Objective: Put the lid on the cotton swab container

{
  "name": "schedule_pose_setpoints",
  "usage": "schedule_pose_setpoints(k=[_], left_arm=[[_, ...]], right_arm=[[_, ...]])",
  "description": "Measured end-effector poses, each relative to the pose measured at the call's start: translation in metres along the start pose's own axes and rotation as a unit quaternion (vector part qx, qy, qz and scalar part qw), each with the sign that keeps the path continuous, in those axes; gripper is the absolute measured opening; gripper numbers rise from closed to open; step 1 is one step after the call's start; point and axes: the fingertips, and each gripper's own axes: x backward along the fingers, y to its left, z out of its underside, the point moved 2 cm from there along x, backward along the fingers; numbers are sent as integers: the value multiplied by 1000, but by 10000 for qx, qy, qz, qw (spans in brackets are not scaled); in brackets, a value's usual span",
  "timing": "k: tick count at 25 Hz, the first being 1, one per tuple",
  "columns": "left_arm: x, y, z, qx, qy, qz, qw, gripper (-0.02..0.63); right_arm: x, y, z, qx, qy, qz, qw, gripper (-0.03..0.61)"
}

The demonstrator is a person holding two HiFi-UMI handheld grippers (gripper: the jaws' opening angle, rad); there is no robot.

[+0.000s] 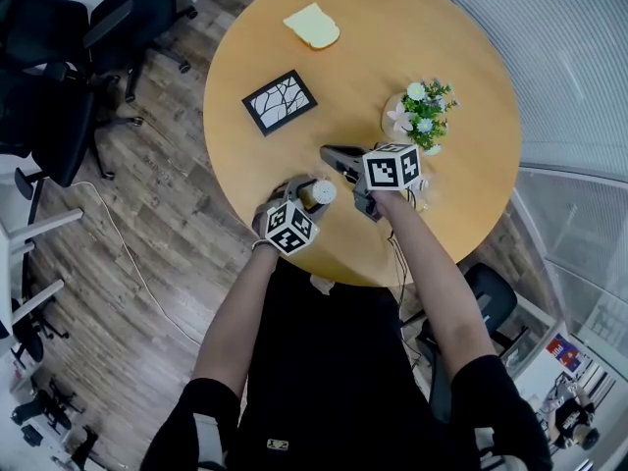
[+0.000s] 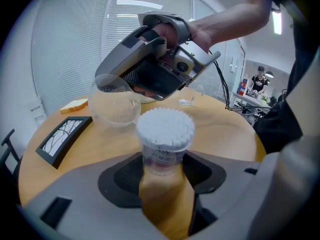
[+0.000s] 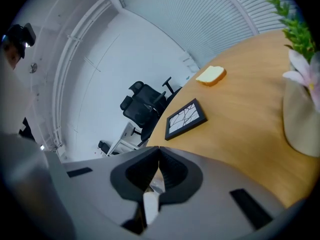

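The left gripper [image 2: 164, 169] is clamping the cotton swab container [image 2: 165, 134] upright over the round table [image 2: 225, 129]. The right gripper [image 2: 112, 84] is pinching the clear lid [image 2: 116, 101] by its thin rim, just beside the open top. To me that edge grip is looking risky: a tilted lid could snag the swab tips or slip free.

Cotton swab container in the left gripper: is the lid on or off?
Off. White swab tips stand bare atop the clear round cotton swab container, and the transparent lid hangs beside it in the right gripper.
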Motion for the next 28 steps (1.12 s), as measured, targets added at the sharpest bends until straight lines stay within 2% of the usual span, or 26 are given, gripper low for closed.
schedule_pose_setpoints(k=[14, 28], left_arm=[[-1, 0, 1, -2, 16, -4, 10000, 252], [-2, 0, 1, -12, 15, -6, 10000, 252]], right_arm=[[27, 21, 19, 122, -192, -106, 9997, 5], [33, 34, 49, 331, 88, 23, 9994, 5]])
